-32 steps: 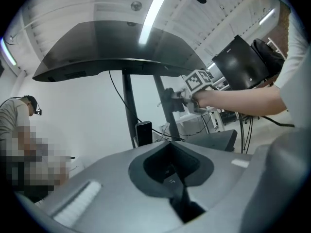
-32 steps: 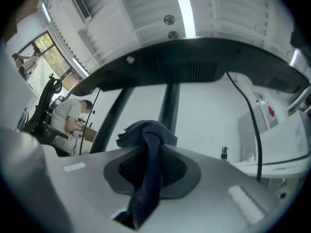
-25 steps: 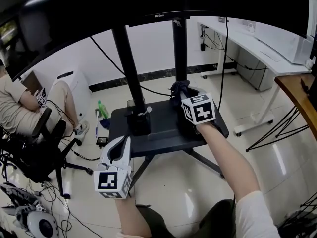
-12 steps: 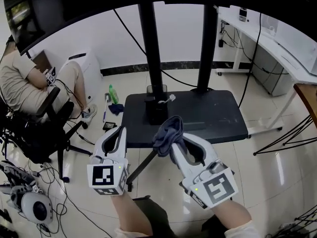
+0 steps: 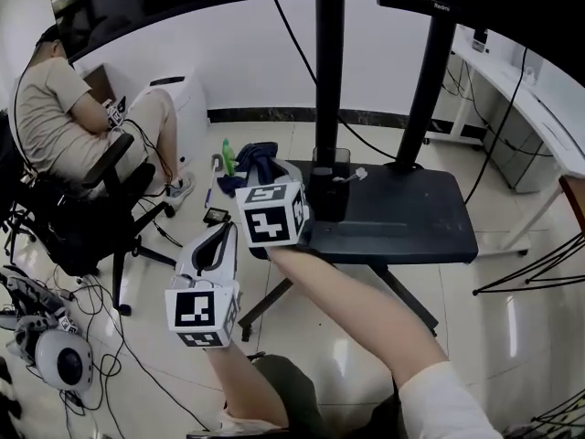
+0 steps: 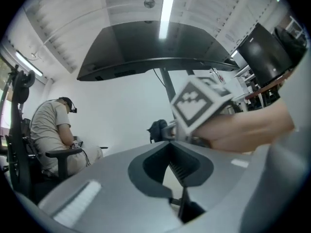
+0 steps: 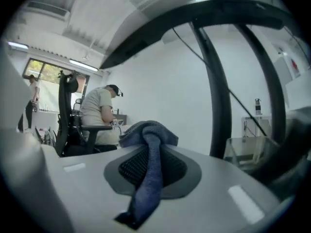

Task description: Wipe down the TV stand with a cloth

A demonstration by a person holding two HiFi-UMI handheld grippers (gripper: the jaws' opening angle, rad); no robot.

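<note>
- Two sets of jaws are mine. The right gripper (image 7: 151, 147) is clamped tight on the blue cloth (image 7: 149, 174), which bunches out past my tips and trails back in a strip between the pads.
- In the head view my right gripper (image 5: 263, 179) reaches across to the left end of the TV stand (image 5: 402, 218). The cloth (image 5: 258, 156) is bunched beyond my tips, over the shelf's far left corner (whether it presses on the surface I cannot tell).
- My left gripper (image 6: 168, 144) has its tips together, with only a thin slit between the pads lower down and nothing in it.
- In the head view that left gripper (image 5: 227, 236) hangs short of the shelf's near left edge, behind and below my right jaws.
- Ahead of my left jaws and a little right sits the right gripper's marker cube (image 6: 199, 101), with the cloth a dark lump just past it.
- To the right of my right jaws rise the stand's two dark poles (image 7: 218, 96), with a clear box (image 7: 243, 152) at their foot.
- Ahead and left of both sets of jaws, a person (image 5: 64, 108) sits in an office chair (image 5: 101, 218). A green bottle (image 5: 228, 154) stands on the floor just left of the cloth.
</note>
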